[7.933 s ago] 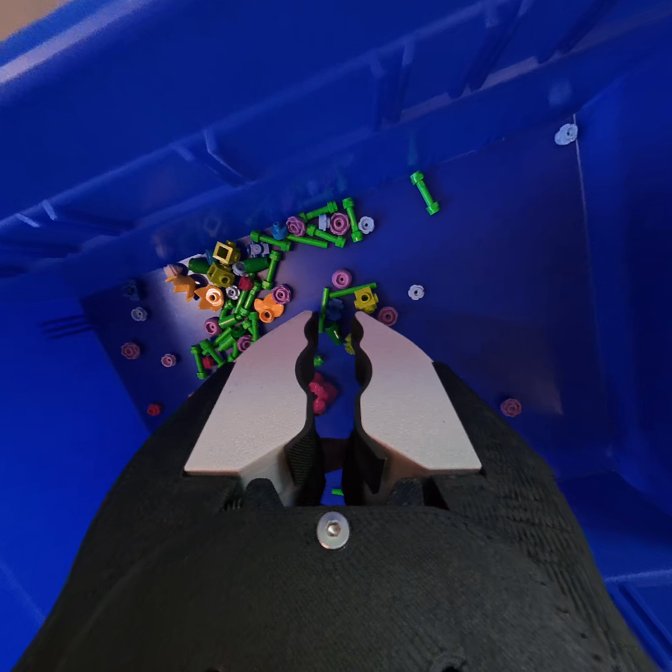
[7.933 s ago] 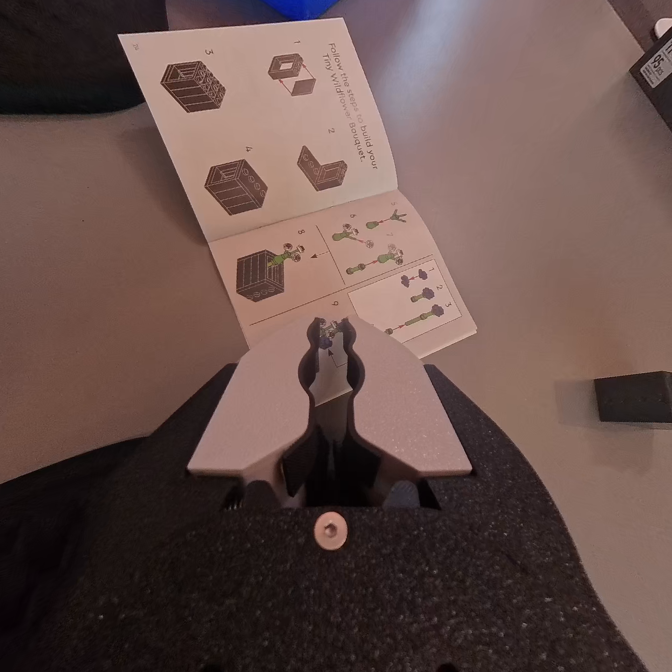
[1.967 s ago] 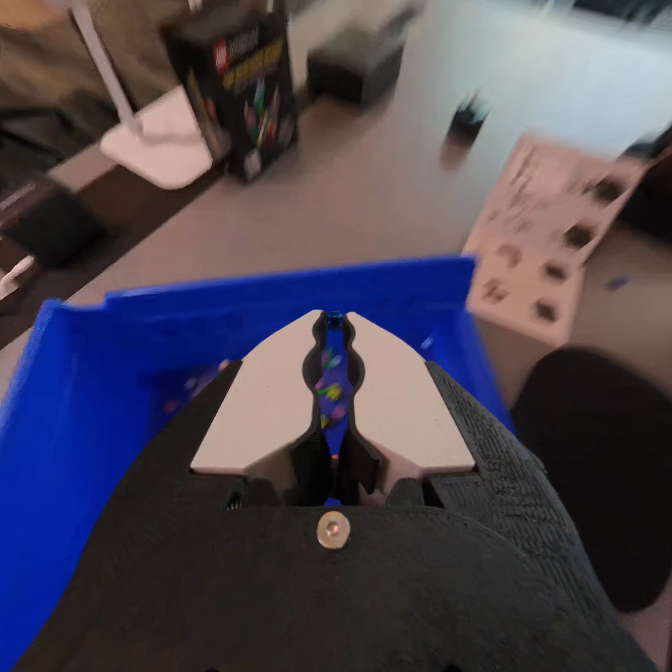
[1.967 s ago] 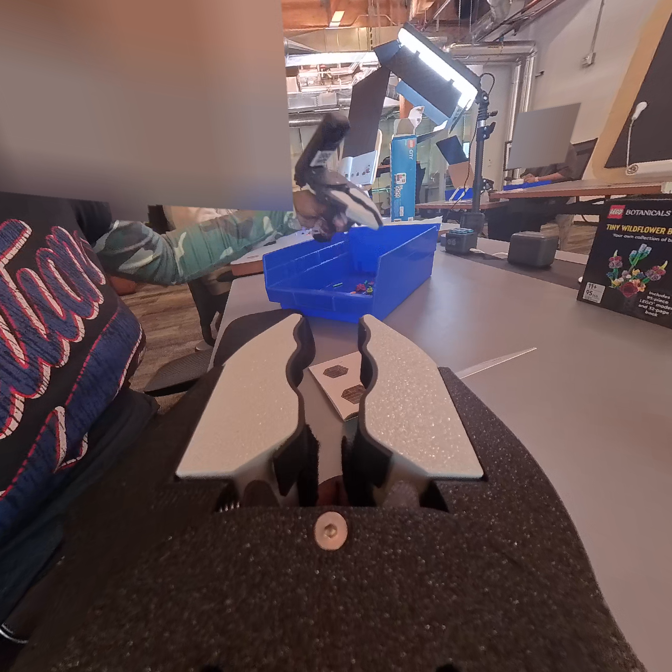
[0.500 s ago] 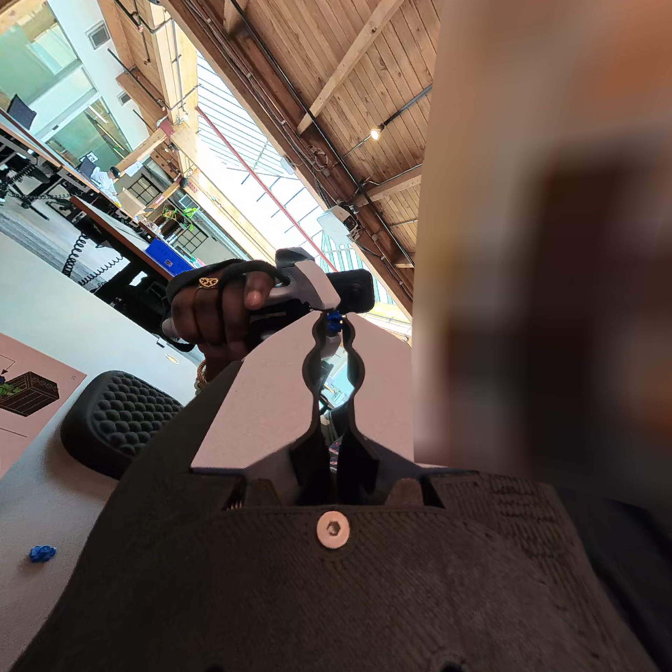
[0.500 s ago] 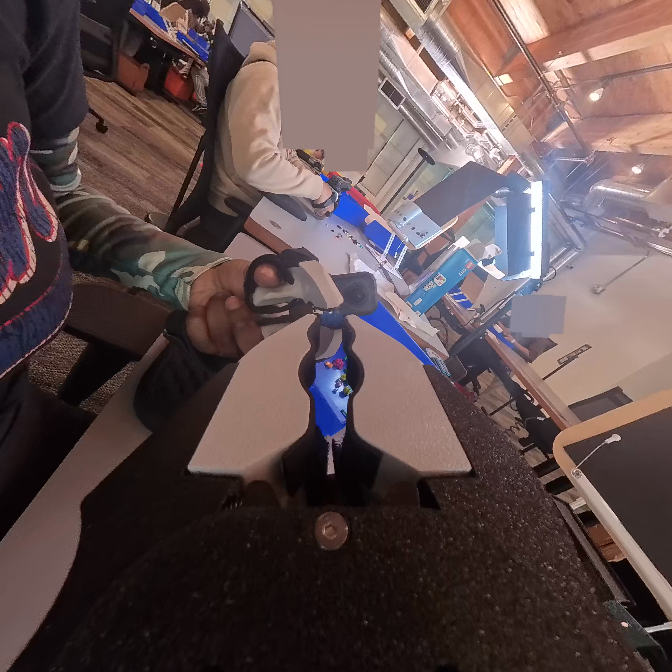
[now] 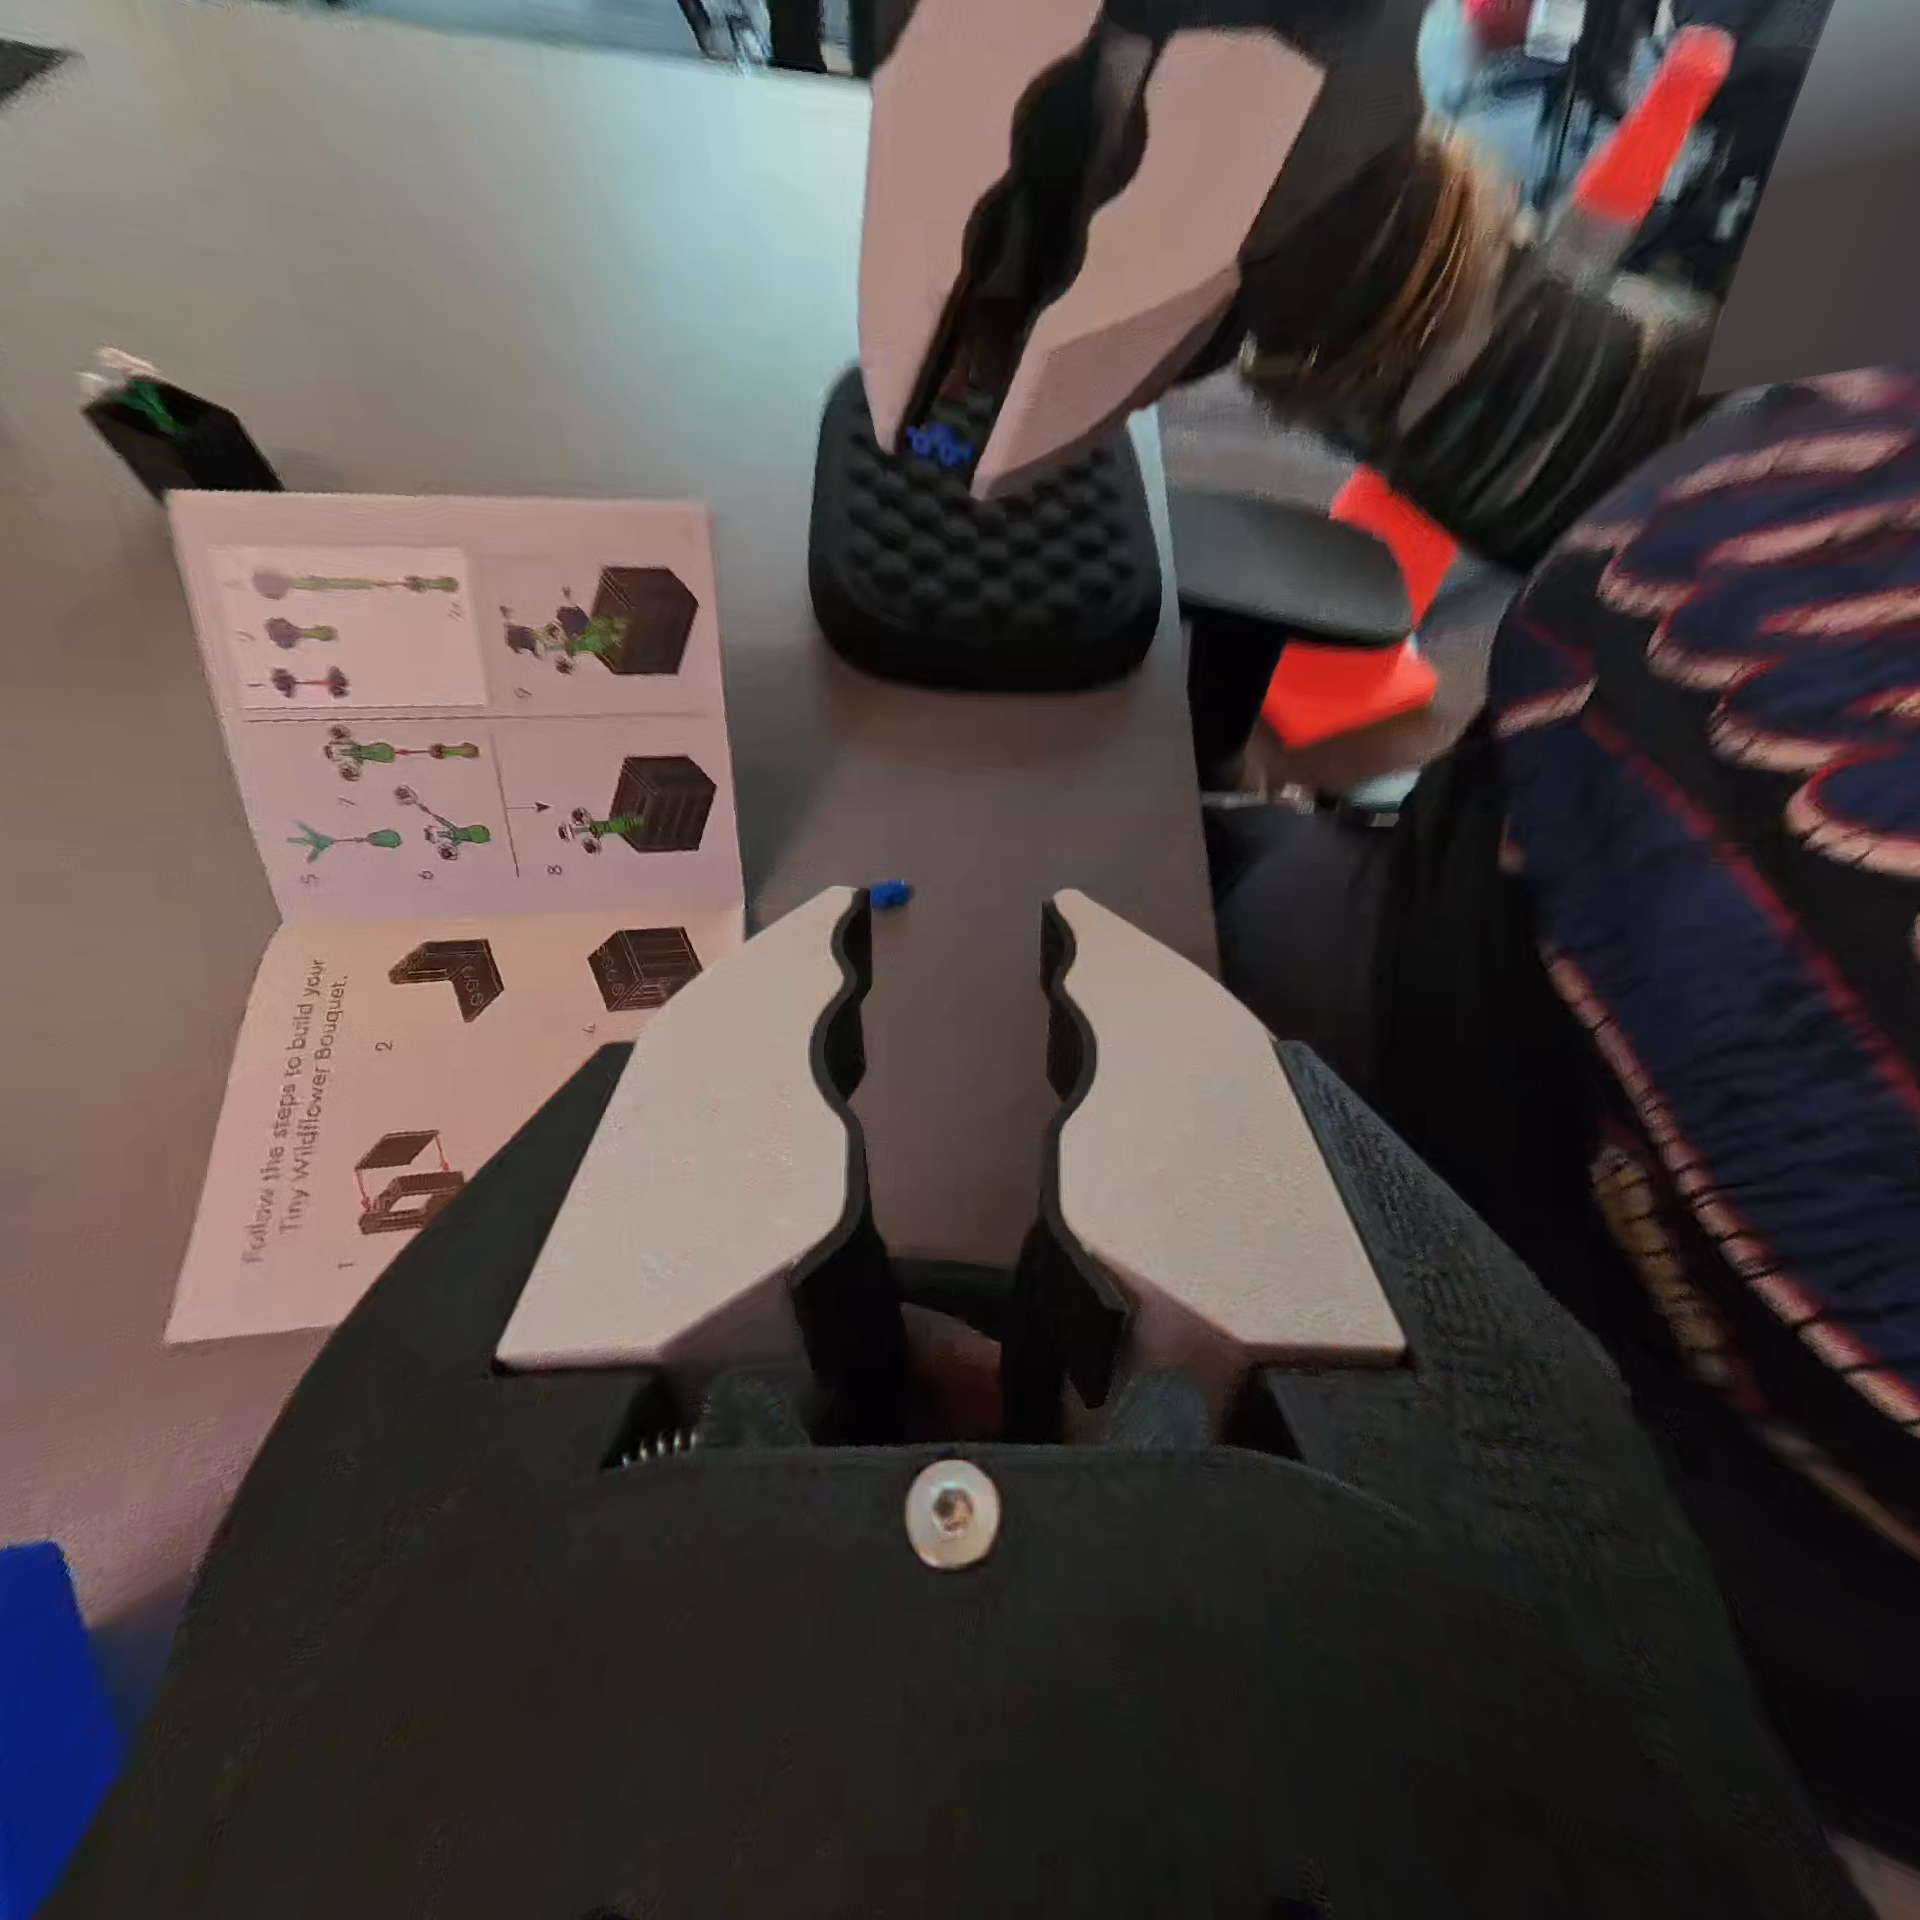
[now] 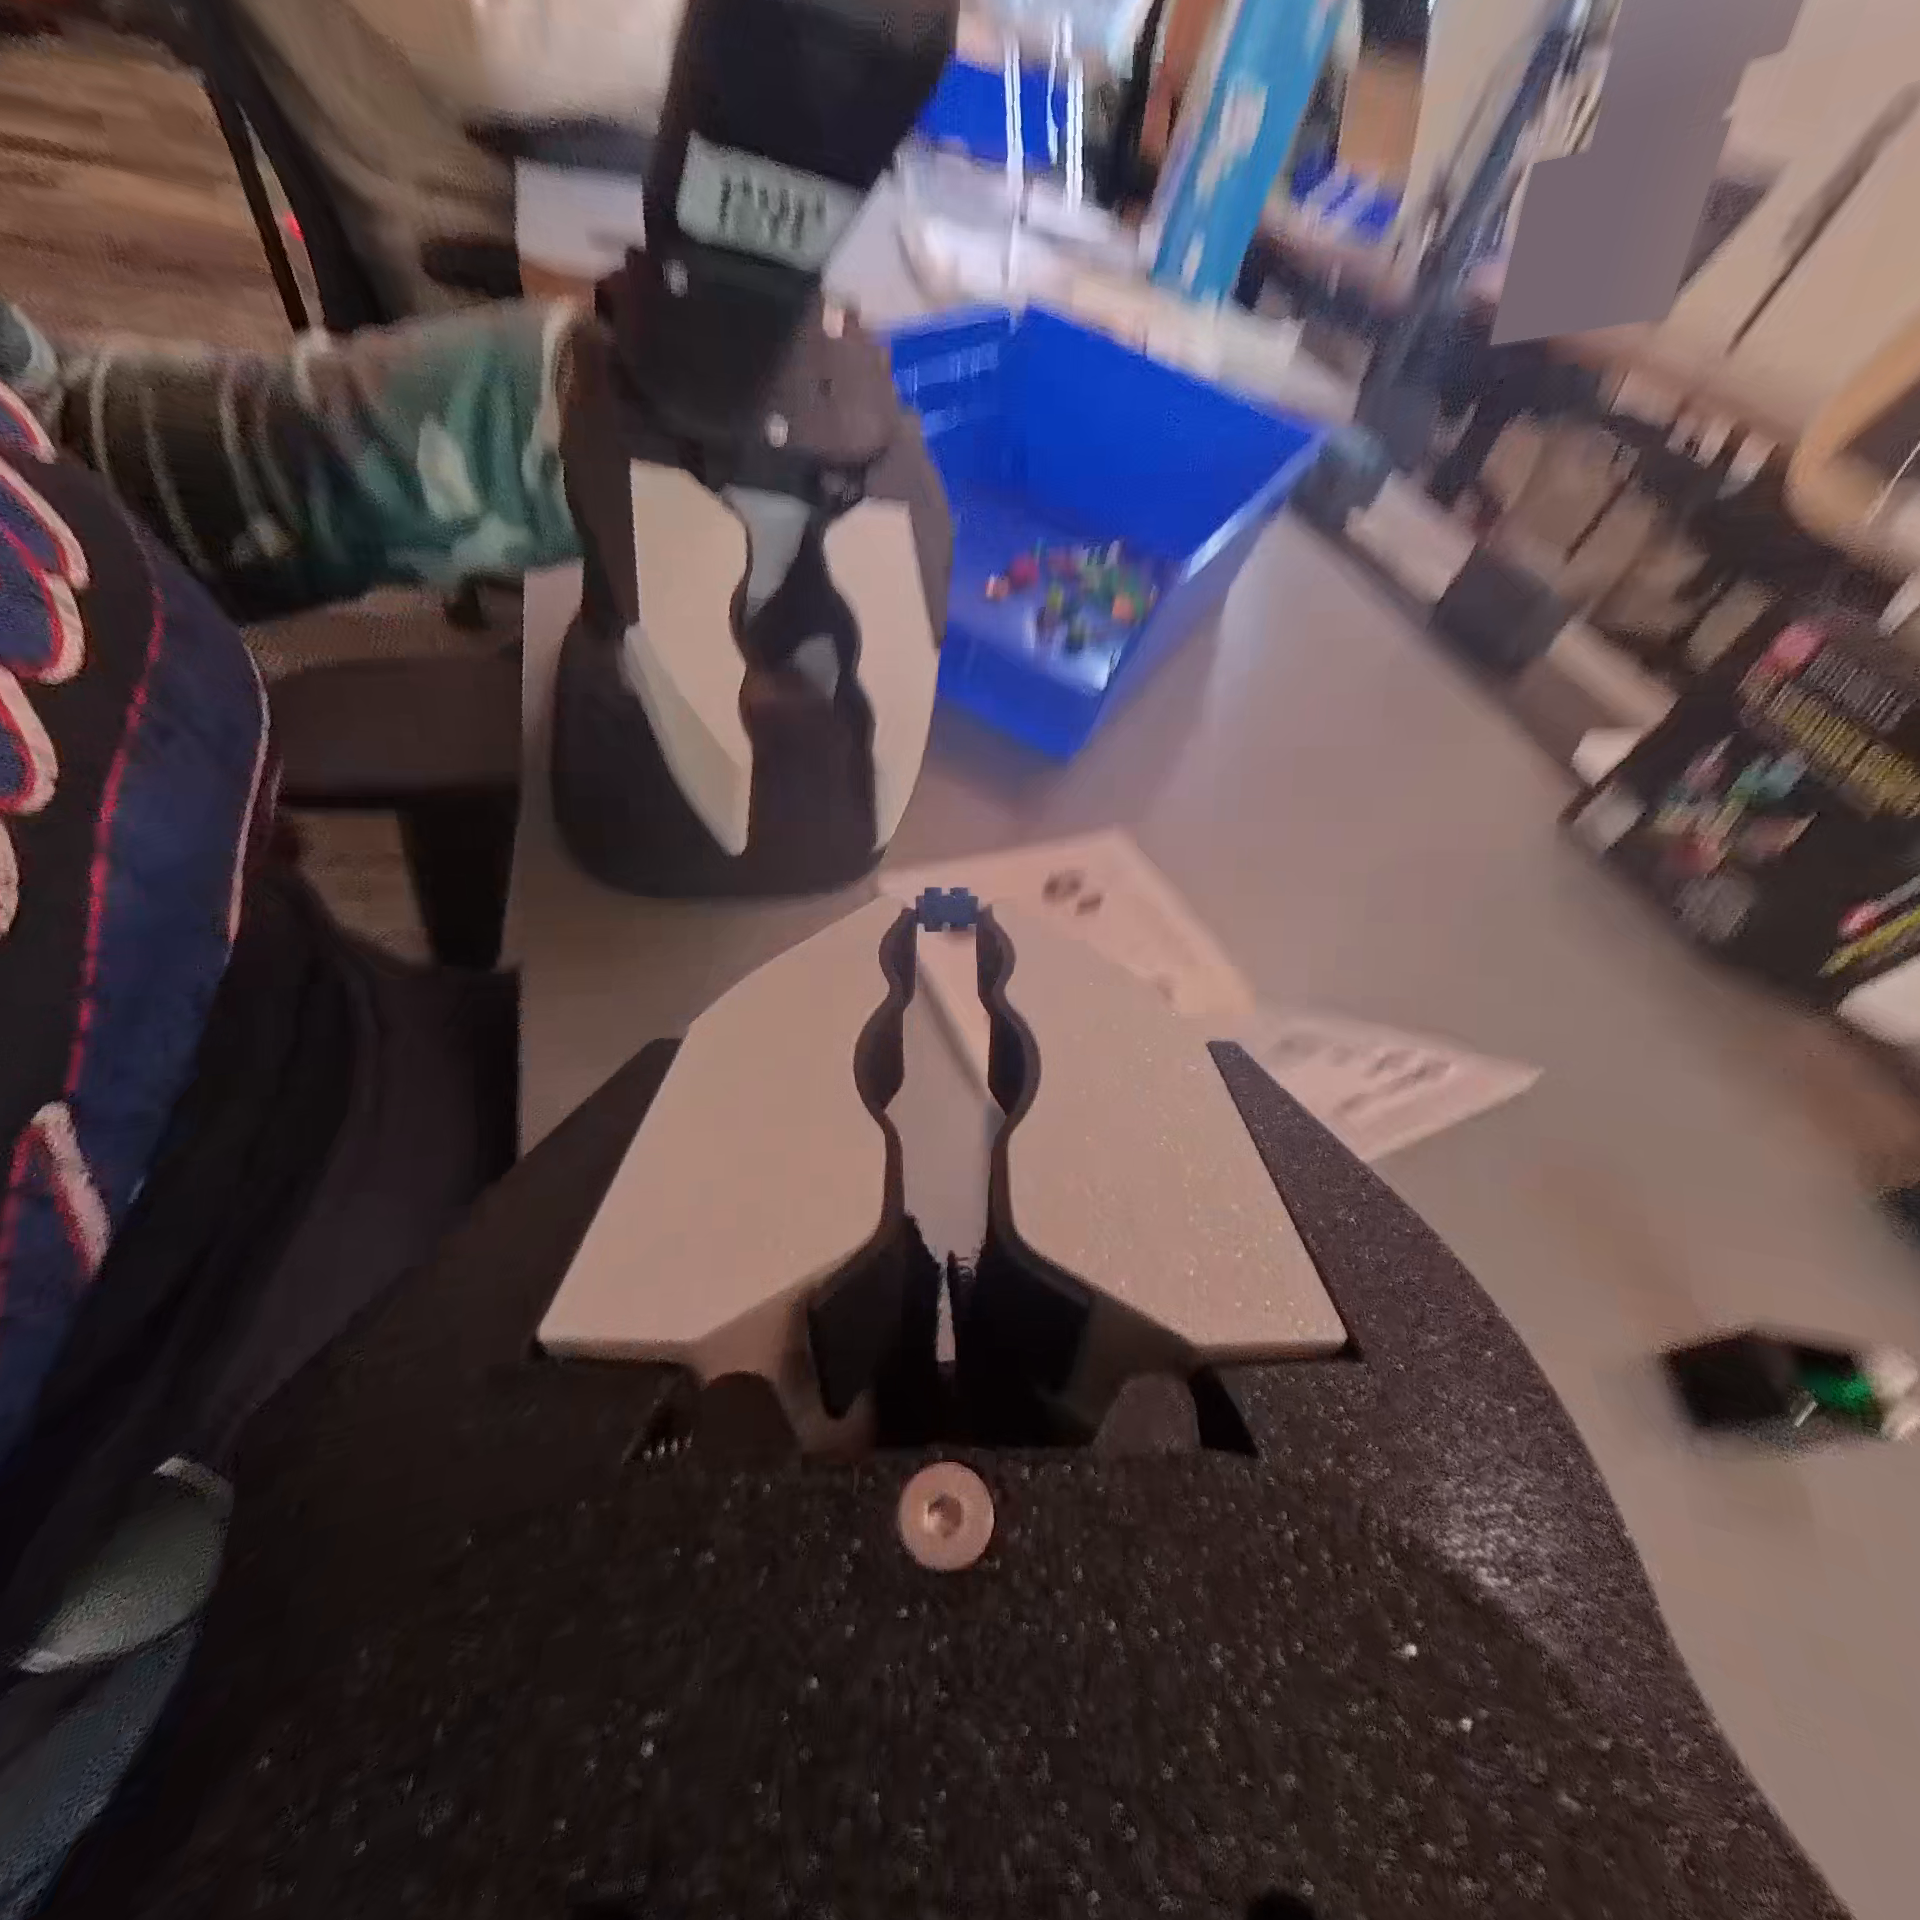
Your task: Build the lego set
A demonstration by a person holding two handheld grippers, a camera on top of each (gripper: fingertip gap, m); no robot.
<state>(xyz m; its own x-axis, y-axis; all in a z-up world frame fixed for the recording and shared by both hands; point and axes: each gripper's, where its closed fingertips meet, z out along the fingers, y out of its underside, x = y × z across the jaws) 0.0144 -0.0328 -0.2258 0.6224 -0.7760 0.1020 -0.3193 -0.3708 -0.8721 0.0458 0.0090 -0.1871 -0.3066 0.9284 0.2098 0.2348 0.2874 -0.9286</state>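
My right gripper (image 8: 948,925) is shut on a small blue lego flower piece (image 8: 948,907) at its fingertips. In the left wrist view it (image 7: 940,457) hangs over a black dimpled pad (image 7: 982,603) with the blue piece (image 7: 940,442) between its tips. My left gripper (image 7: 951,914) is open and empty above the grey table (image 7: 520,260). It also shows open in the right wrist view (image 8: 810,821). Another small blue piece (image 7: 888,891) lies on the table just past my left fingertip. The open instruction booklet (image 7: 468,831) lies to the left.
A blue bin (image 8: 1091,436) with several coloured lego pieces stands behind the left gripper. A small black box build with a green stem (image 7: 177,442) stands beyond the booklet and also shows in the right wrist view (image 8: 1766,1392). A person's patterned shirt (image 7: 1714,831) is at the table's near edge. About 7 cm separates my left fingertips from my right.
The left gripper has opened and let go of the blue piece; the right gripper now holds it. Both grippers have tilted down from facing each other toward the table.
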